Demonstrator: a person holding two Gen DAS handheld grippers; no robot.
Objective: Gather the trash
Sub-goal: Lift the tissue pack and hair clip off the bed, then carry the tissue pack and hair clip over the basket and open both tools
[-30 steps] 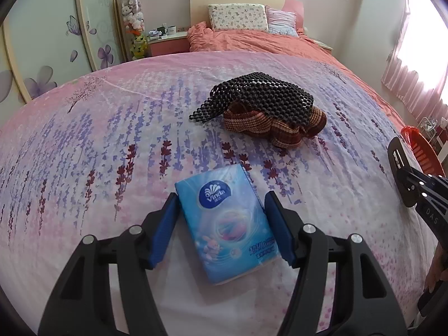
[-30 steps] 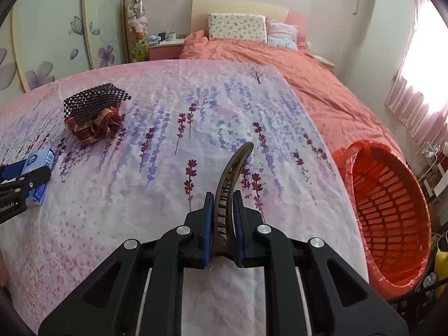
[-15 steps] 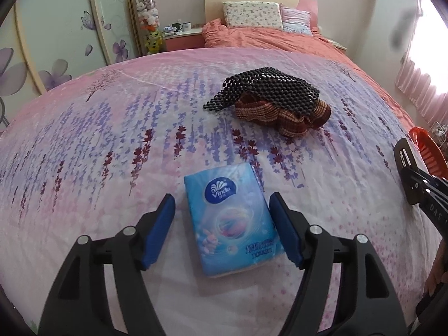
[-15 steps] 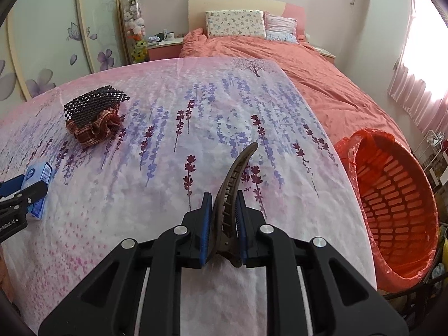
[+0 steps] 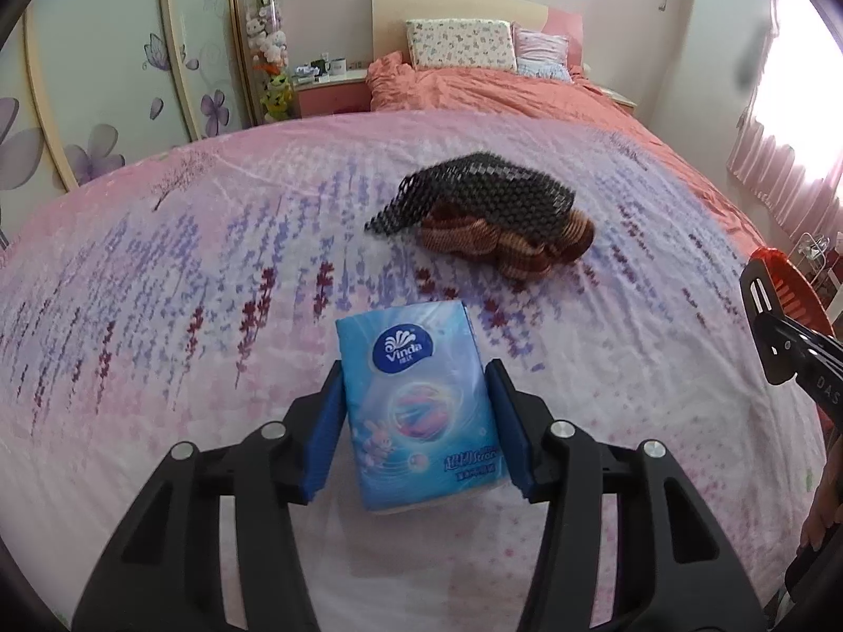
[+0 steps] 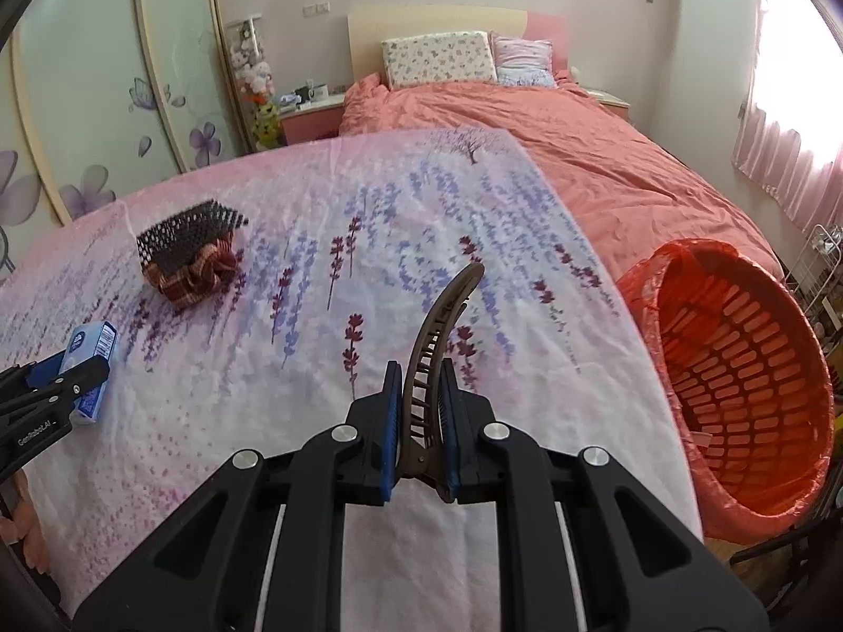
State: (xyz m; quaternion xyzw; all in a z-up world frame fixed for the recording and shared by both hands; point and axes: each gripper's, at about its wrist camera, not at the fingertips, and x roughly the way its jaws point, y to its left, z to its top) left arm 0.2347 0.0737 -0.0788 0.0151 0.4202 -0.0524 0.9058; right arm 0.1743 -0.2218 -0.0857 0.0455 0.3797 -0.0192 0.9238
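A blue Vinda tissue pack [image 5: 421,411] lies on the floral bedspread, between the blue pads of my left gripper [image 5: 415,368]. Its jaws are closing and both pads touch the pack's long sides. The right wrist view shows the same pack [image 6: 92,363] at the far left, in the left gripper [image 6: 58,384]. My right gripper [image 6: 420,368] is shut on a brown curved hair clip [image 6: 448,305] that sticks up and forward above the bedspread. An orange trash basket [image 6: 737,384] with a red liner stands beside the bed, to the right of the right gripper.
A black mesh piece on a crumpled plaid cloth [image 5: 490,210] lies further up the bed. Pillows and a headboard [image 6: 437,58] are at the far end, with a nightstand [image 6: 311,116] and wardrobe doors on the left. The bed's right edge drops off by the basket.
The left jaws first spread a little, then came in against the sides of the tissue pack. The right gripper rose slightly with the hair clip and rolled a little.
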